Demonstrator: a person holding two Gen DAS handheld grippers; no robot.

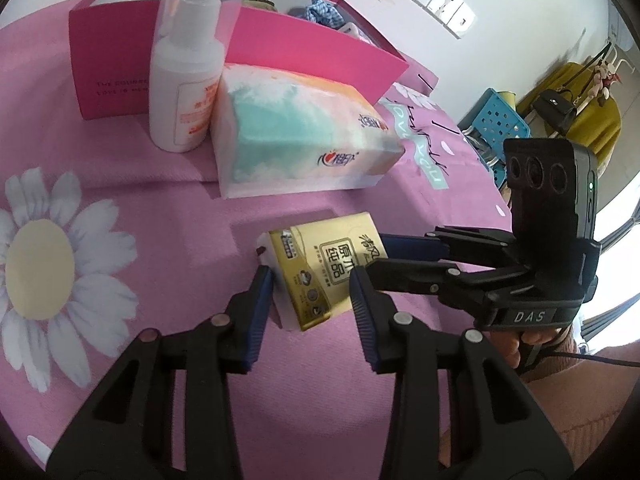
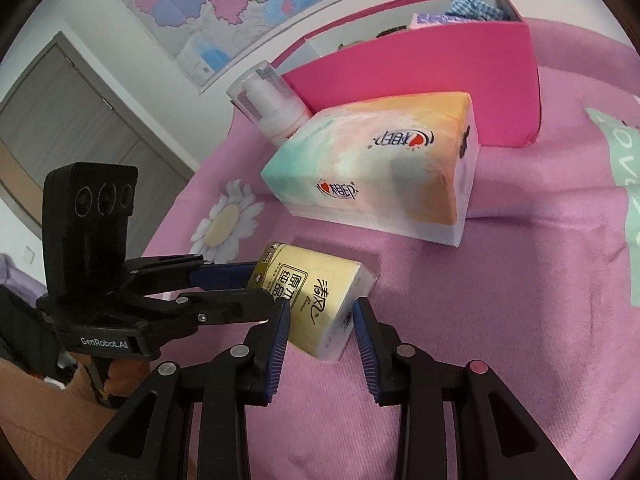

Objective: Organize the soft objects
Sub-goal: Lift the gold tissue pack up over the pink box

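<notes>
Both wrist cameras look steeply down along their fingers, close over the pink bedspread (image 1: 168,208), from opposite sides, sharing the yellow tissue pack (image 1: 320,272) (image 2: 316,300).

The left hand-held gripper (image 1: 312,292) is built of matte black plastic, with two scissor-like linkage arms pinned by round silver rivets. Each finger carries a dark blue pad (image 1: 262,304) with fine ribbing along its edge. The right hand-held gripper (image 2: 322,320) has the same black frame, blue ribbed pads and silver rivets, though one rivet on it looks pinkish. Above each body rises a black block bearing three round lenses in a row; one shows a small green light on its side. One front strap reads "DAS", the other "GenRobot.AI". A thin black cable trails behind. The person wears an orange-brown knitted sleeve (image 1: 580,392).
</notes>
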